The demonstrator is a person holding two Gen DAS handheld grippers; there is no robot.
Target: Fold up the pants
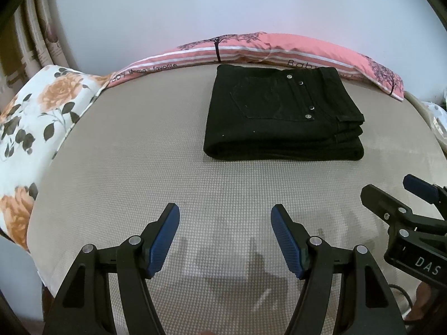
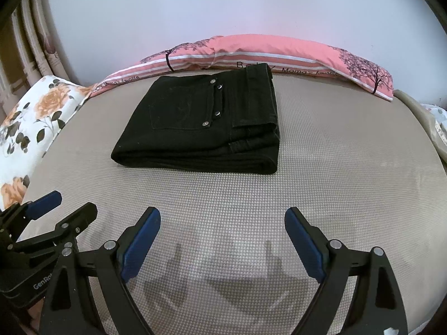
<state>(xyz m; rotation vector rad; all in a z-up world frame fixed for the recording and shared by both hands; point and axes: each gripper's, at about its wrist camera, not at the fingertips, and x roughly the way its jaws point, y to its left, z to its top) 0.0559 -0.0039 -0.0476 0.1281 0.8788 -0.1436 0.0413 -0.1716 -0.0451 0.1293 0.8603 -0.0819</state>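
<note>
- One pair of black pants point(image 1: 282, 117) lies folded into a thick rectangular stack on the beige woven mat point(image 1: 167, 167), toward the far side of it, a back pocket facing up.
- Four metal rivets point(image 1: 308, 116) show along the pocket edge, in a slanted line.
- Two grippers hang over the near part of the mat, well apart from the pants, with bare mat between them and the stack.
- Left gripper point(image 1: 225, 237) has its jaws spread wide, blue pads point(image 1: 164, 240) facing each other, nothing between them.
- Right gripper point(image 2: 222, 241) is likewise spread wide and holds nothing; its blue pads point(image 2: 303, 247) are clear of the cloth.
- Each gripper shows at the edge of the other's view: the right one at the right rim of the left wrist view, the left one point(image 2: 60, 209) at the left rim of the right wrist view.
- Both cast grey shadows on the mat just below their fingers.
- One long pink pillow point(image 1: 279, 47) with white stripes, dark tree prints and lettering lies along the far edge of the mat, just behind the pants; whether the two touch I cannot tell.
- One white cloth with orange roses point(image 1: 36, 117) lies along the left edge of the mat.
- One plain pale wall point(image 1: 223, 5) rises behind the pillow.
- Curtain folds point(image 1: 30, 28) hang at the far left.
</note>
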